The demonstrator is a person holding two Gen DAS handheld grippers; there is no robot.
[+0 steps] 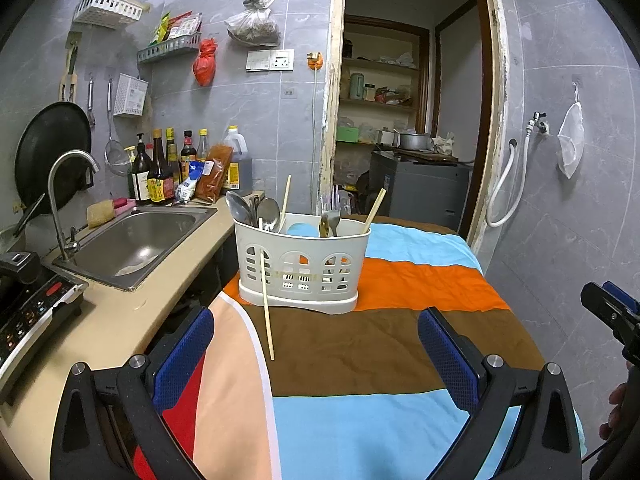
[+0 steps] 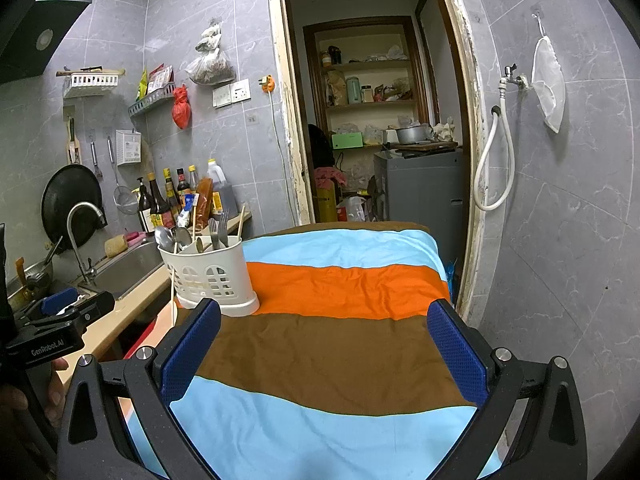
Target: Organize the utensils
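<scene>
both jaws stood wide and empty; ahead of the left gripper (image 1: 316,354) a light, stiff, slippery chopstick (image 1: 267,312) leaned on the caddy (image 1: 302,264), best pinched mid-shaft.

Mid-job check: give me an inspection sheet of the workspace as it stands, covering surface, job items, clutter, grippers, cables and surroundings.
Surface: striped cloth in blue, orange and brown covers the table.
Job's things: white utensil caddy holds spoons, forks and chopsticks; one loose chopstick leans against its front, tip on the cloth.
Clutter: nothing seen on the cloth apart from these.
Grippers: left gripper open and empty; right gripper open and empty.
Cables: white hose hangs from the wall tap; nothing seen on the work surface.
Surroundings: sink and sauce bottles to the left, open doorway behind.
</scene>
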